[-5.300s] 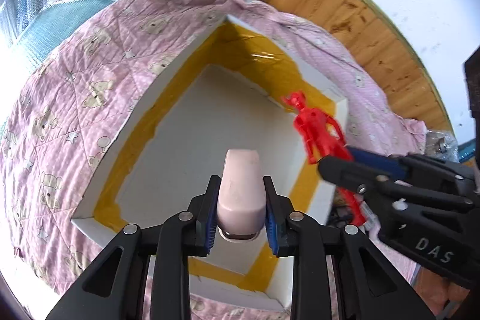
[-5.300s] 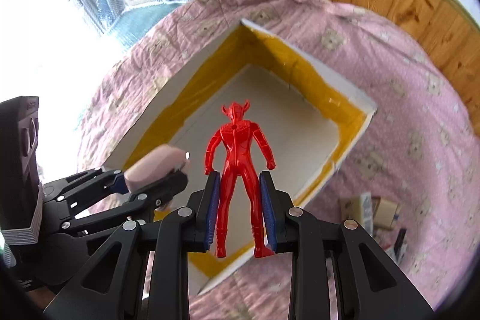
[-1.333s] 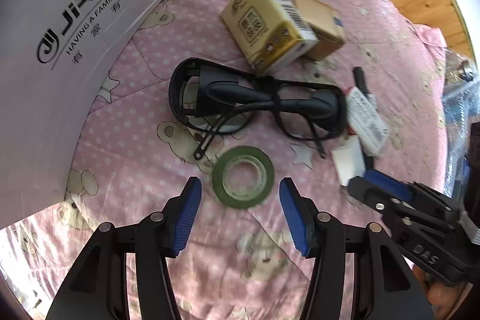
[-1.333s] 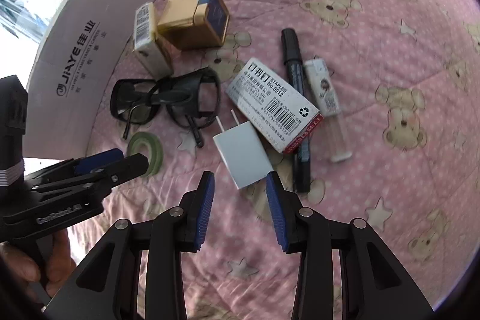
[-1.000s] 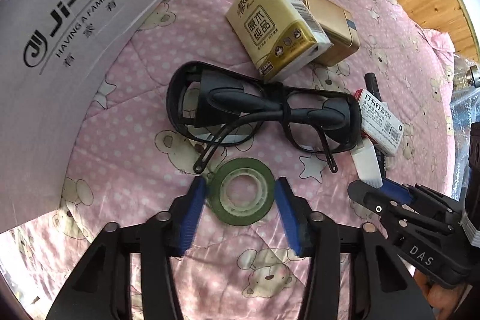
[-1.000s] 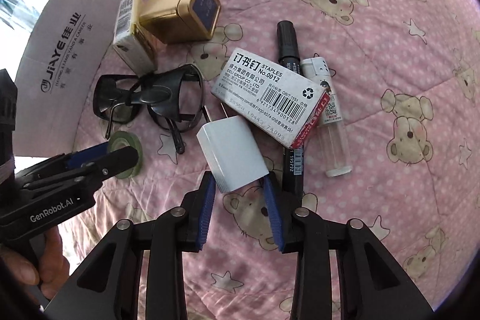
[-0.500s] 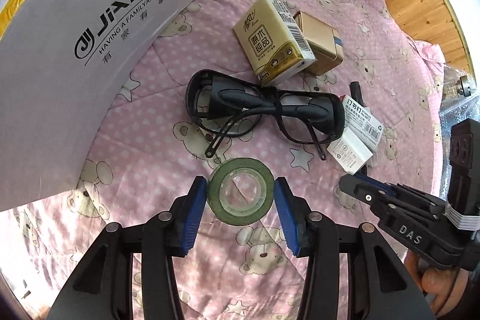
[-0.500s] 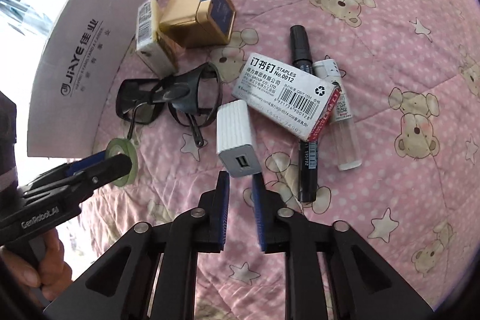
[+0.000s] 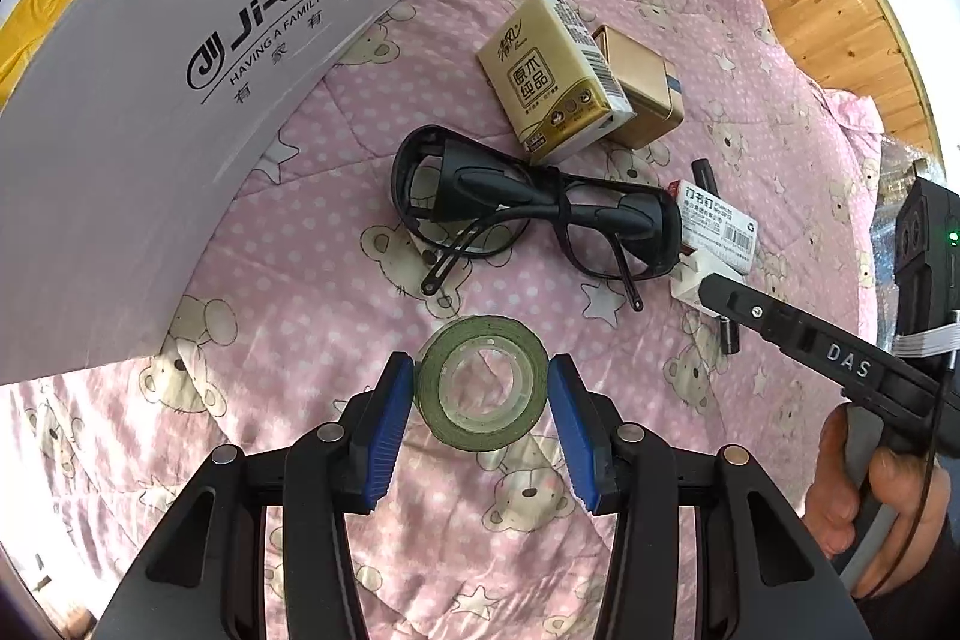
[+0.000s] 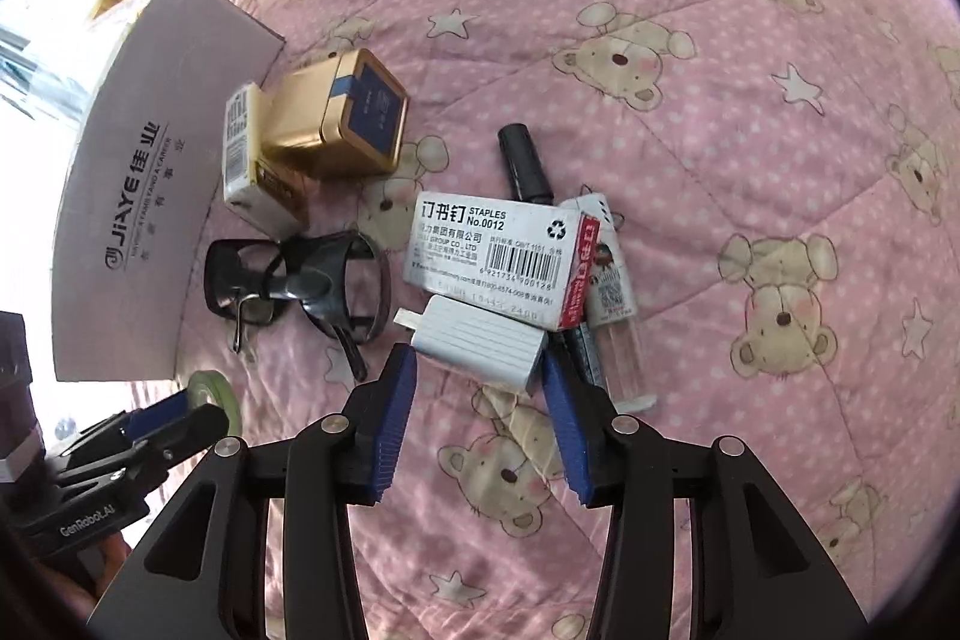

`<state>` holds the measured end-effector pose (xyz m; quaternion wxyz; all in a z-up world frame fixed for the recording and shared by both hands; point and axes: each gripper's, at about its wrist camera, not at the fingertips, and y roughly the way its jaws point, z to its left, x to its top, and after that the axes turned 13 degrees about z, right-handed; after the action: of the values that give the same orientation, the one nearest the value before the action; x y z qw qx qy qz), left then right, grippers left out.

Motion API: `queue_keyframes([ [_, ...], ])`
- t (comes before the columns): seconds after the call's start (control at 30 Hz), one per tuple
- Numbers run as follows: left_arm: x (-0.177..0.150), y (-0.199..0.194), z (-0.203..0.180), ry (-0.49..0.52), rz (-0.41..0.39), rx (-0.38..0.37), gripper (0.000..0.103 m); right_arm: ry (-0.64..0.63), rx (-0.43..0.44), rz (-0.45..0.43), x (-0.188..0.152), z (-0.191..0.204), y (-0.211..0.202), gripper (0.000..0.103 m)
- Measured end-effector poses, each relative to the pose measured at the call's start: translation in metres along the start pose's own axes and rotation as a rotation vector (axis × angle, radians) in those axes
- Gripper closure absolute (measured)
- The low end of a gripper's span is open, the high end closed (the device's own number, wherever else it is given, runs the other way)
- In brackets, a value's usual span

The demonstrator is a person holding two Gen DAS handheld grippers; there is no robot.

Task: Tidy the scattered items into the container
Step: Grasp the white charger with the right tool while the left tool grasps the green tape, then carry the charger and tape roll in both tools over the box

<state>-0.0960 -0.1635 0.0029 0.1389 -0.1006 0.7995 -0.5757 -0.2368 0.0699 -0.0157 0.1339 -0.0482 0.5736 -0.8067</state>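
Task barely begun by the look: left tool (image 9: 481, 403) spread w/ the green tape roll (image 9: 481, 382) between its pads, right tool (image 10: 478, 406) spread at the white ribbed charger block (image 10: 480, 349), neither gripped (glasses, boxes, pens also out), all on pink quilt beside the white printed cardboard box (image 9: 180, 58).

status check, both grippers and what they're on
Left gripper open, jaws flanking green tape roll, a gap at the right pad. Right gripper open around white charger, not clamped. Charger lies against staples box; glasses nearby.
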Motion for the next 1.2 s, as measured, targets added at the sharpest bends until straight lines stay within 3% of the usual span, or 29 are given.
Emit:
queue_keyframes([
  [0.07, 0.000, 0.000, -0.001, 0.003, 0.001, -0.004, 0.056, -0.007, -0.008, 0.027, 0.001, 0.005, 0.001, 0.060],
  [0.1, 0.000, -0.001, -0.001, 0.004, 0.000, -0.006, 0.056, -0.007, -0.002, 0.047, -0.001, 0.011, 0.004, 0.067],
  [0.23, 0.005, -0.004, -0.001, 0.006, -0.005, -0.017, 0.056, -0.015, 0.156, 0.150, -0.008, 0.019, 0.007, 0.070],
  [0.27, 0.006, -0.004, 0.000, 0.004, -0.005, -0.020, 0.056, -0.032, 0.140, 0.150, -0.009, 0.021, 0.005, 0.070],
  [0.37, 0.009, -0.003, 0.001, 0.003, -0.002, -0.026, 0.056, -0.063, 0.064, 0.129, -0.005, 0.023, 0.005, 0.057],
  [0.57, 0.009, 0.000, -0.002, 0.012, 0.007, -0.024, 0.056, -0.094, 0.012, 0.094, 0.010, 0.025, 0.015, 0.057],
  [0.6, 0.008, -0.001, -0.003, 0.013, 0.007, -0.024, 0.056, -0.104, -0.005, 0.087, 0.012, 0.027, 0.017, 0.062],
  [0.63, 0.008, -0.002, -0.003, 0.014, 0.006, -0.023, 0.056, -0.109, -0.022, 0.093, 0.014, 0.028, 0.020, 0.078],
  [0.8, 0.006, -0.012, -0.004, 0.020, -0.011, -0.009, 0.056, -0.087, -0.036, 0.106, 0.010, 0.023, 0.010, 0.081],
  [1.2, 0.008, -0.027, -0.022, 0.078, -0.042, -0.030, 0.056, -0.022, 0.014, 0.087, -0.036, 0.007, -0.039, 0.081],
])
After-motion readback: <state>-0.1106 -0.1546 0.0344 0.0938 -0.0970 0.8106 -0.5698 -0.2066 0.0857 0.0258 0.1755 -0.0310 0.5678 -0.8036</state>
